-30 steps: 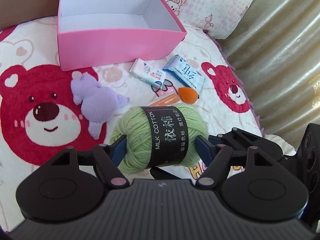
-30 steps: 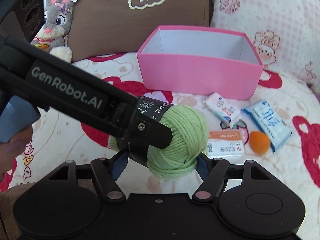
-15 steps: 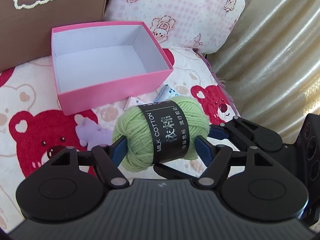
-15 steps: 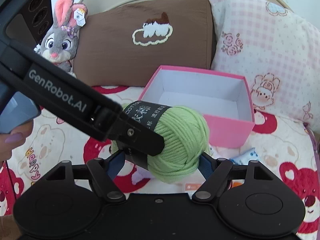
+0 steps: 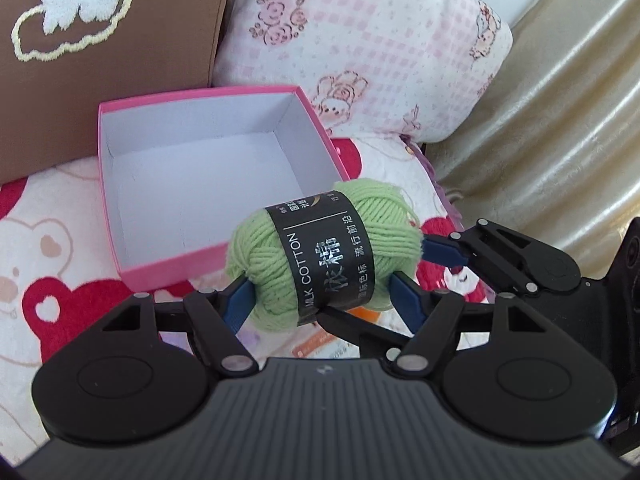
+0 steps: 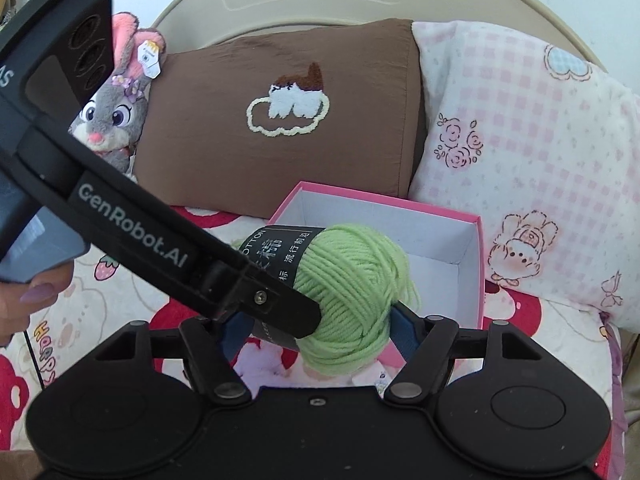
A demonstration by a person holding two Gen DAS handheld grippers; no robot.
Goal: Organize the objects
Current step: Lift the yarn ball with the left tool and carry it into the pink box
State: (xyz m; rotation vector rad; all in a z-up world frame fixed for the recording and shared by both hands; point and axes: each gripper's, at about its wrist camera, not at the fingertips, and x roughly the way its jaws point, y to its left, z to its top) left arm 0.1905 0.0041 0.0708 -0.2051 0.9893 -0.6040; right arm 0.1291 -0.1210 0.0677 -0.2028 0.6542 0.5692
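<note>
The left hand-held gripper (image 5: 322,294) pinches a ball of green yarn (image 5: 320,256) by its two ends, its blue pads pressed into the wool on either side, so that the black paper band printed "MILK COTTON" faces the left wrist camera. The right hand-held gripper (image 6: 318,328) has come at the same ball from the side: its jaws are closing, with the yarn between them and its blue pads touching the wool on both sides. In the right wrist view the left gripper's long black finger marked "GenRobot.AI" crosses in front of the ball, and a person's hand (image 6: 18,300) shows at the left edge, wrapped around the grey handle. The yarn is held up in the air, clear of the bed, at the near right corner of an open pink box (image 5: 128,276) with a white inside that holds nothing visible. The box rests on a bedspread (image 5: 48,240) printed with red bears. Behind the box lean a brown pillow (image 6: 224,80) with an embroidered cloud and a pink checked pillow (image 6: 520,128); a grey plush rabbit (image 6: 112,120) sits beside the brown one.
</note>
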